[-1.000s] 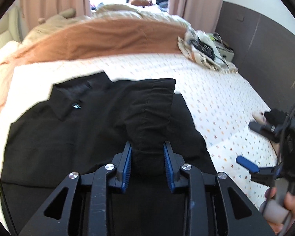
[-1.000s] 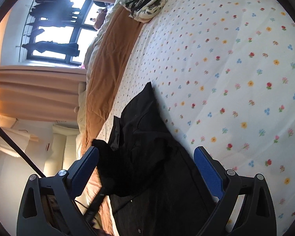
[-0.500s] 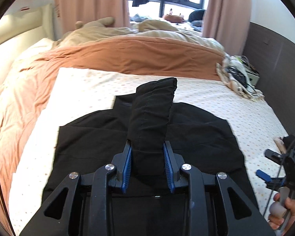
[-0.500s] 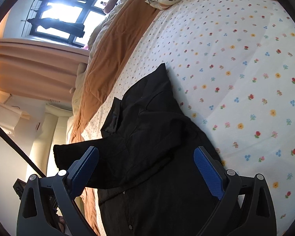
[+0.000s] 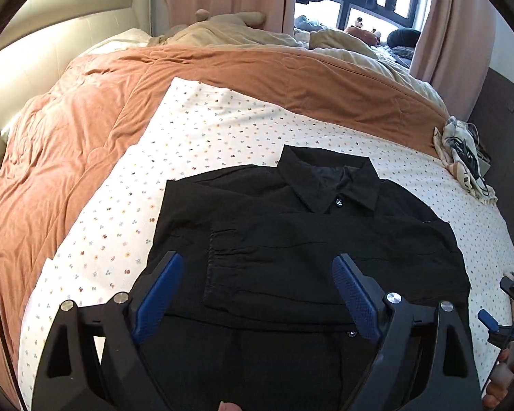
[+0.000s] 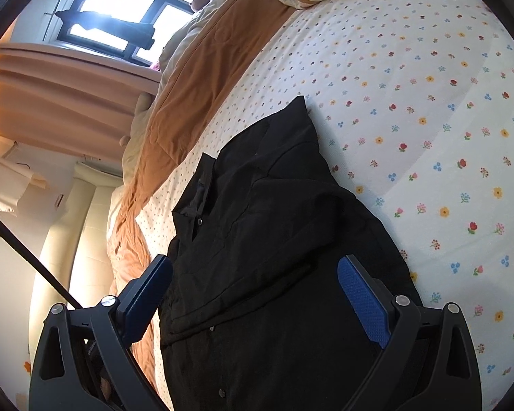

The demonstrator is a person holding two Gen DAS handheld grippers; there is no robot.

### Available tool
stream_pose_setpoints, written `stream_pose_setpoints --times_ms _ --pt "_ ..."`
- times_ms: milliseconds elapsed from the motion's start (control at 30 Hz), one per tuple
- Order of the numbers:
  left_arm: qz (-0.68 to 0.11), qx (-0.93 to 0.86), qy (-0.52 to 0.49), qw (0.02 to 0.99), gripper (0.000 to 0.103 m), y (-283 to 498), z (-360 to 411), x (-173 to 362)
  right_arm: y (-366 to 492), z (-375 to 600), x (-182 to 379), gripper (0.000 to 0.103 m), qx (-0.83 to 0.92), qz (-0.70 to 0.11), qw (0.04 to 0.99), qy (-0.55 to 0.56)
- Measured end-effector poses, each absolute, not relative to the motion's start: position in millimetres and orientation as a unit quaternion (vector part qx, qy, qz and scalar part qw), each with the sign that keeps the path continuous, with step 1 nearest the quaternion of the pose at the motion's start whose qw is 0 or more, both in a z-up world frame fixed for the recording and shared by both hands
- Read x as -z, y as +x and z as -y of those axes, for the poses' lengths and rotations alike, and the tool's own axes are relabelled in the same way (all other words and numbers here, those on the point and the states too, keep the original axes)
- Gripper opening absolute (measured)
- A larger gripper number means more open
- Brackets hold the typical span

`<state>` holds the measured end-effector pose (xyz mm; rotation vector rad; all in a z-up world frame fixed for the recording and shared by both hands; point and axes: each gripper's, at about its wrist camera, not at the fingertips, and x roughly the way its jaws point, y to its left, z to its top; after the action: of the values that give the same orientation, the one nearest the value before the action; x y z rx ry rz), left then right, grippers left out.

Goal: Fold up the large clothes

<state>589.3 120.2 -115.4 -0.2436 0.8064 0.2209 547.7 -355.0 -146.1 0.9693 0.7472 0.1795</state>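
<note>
- Left wrist view: the black shirt (image 5: 291, 239) lies on the flowered sheet (image 5: 202, 130) of the bed, collar toward the orange blanket (image 5: 85, 109) at the bed's far edge, with one sleeve (image 5: 274, 267) folded across the chest.
- The left tongs (image 5: 257, 291) have just been opening; they stand wide above the sleeve's cuff end, nothing pressed between the pads, so the sleeve fold looks freshly laid down.
- Right wrist view: the right tongs (image 6: 253, 294) are spread wide and empty over the shirt's side nearest the bed's open edge.
- Next, probably: grip the hem or the unfolded side and bring it over, keeping the laid sleeve flat.
</note>
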Motion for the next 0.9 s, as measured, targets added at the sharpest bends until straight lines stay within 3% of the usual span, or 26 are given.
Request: stream_pose_setpoints --times_ms 567,900 --pt "-0.357 -0.075 -0.195 0.911 0.09 471 -151 88 475 365 92 0.097 -0.054 -0.281 0.878 0.383" --pt "-0.326 -0.058 -0.202 0.922 0.09 384 -171 66 328 369 104 0.097 -0.022 -0.25 0.906 0.342"
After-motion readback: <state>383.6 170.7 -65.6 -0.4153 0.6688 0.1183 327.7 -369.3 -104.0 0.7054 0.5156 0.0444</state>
